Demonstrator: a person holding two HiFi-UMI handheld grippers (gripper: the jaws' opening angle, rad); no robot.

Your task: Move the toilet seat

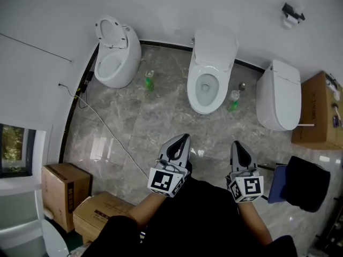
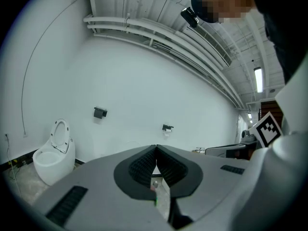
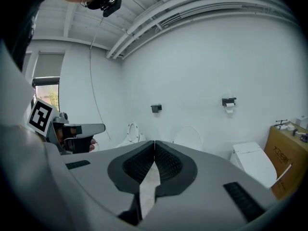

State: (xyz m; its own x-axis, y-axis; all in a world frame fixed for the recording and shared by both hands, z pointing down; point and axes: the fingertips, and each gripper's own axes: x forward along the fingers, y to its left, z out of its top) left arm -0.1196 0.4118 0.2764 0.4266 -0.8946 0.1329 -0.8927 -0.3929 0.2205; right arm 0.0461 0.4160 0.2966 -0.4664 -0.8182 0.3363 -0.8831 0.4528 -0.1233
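Three white toilets stand along the far wall. The left toilet (image 1: 115,60) (image 2: 50,159) has its ring seat (image 1: 111,32) (image 2: 60,134) raised. On the middle toilet (image 1: 208,84) the lid (image 1: 215,44) (image 3: 188,137) stands upright and the bowl is open. The right toilet (image 1: 278,95) (image 3: 252,163) has its lid down. My left gripper (image 1: 184,138) (image 2: 155,147) and right gripper (image 1: 236,144) (image 3: 154,142) are both shut with nothing in them. They are held side by side over the marble floor, well short of the middle toilet.
Green bottles (image 1: 149,81) (image 1: 233,101) stand on the floor beside the middle toilet. A cable (image 1: 104,128) crosses the floor at left. Cardboard boxes (image 1: 64,186) (image 1: 99,213) sit near left, another box (image 1: 319,111) far right, with a black object (image 1: 306,183) below it.
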